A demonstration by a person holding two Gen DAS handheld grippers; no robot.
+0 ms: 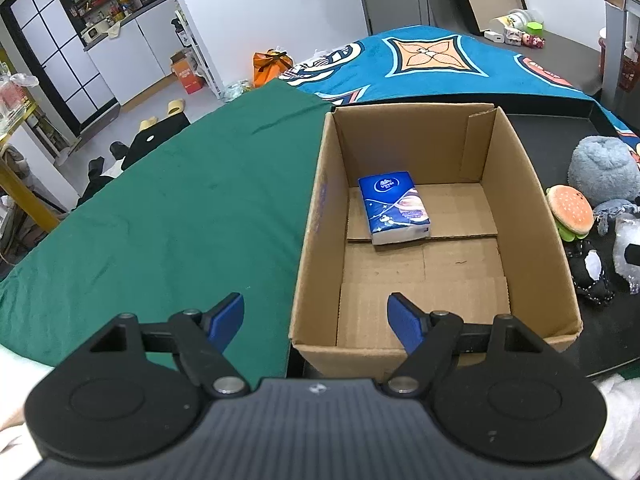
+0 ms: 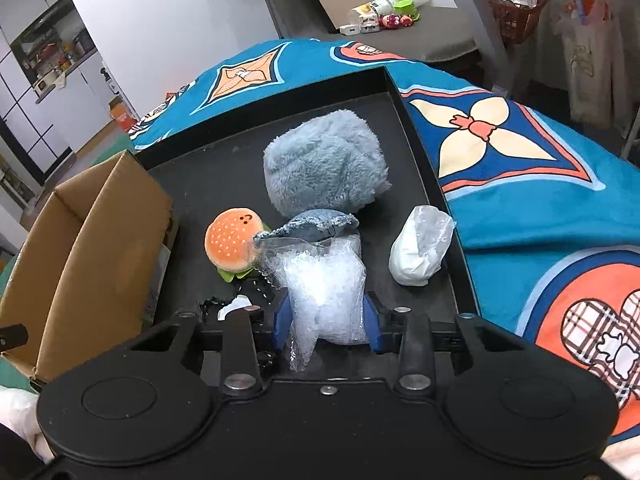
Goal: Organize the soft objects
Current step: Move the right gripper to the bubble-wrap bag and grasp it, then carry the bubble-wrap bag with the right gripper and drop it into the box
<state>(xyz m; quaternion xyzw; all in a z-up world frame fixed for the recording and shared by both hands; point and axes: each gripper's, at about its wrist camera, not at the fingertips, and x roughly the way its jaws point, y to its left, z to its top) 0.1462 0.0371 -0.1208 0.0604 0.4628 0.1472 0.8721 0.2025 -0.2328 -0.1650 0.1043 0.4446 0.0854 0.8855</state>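
Observation:
An open cardboard box (image 1: 532,216) holds a blue tissue pack (image 1: 394,208). My left gripper (image 1: 316,316) is open and empty, above the box's near left corner. My right gripper (image 2: 326,320) is shut on a bubble wrap bundle (image 2: 324,280) over the black tray (image 2: 432,184). On the tray lie a fluffy grey-blue plush (image 2: 324,164), a burger plush (image 2: 232,240), a denim piece (image 2: 320,224), a black-and-white toy (image 2: 236,304) and a white item in a clear bag (image 2: 420,248). The box's wall (image 2: 92,240) stands left of the tray.
A green cloth (image 1: 160,208) covers the surface left of the box. A blue patterned blanket (image 2: 540,184) lies behind and right of the tray. Small toys and a bottle (image 2: 380,12) sit on a far grey surface.

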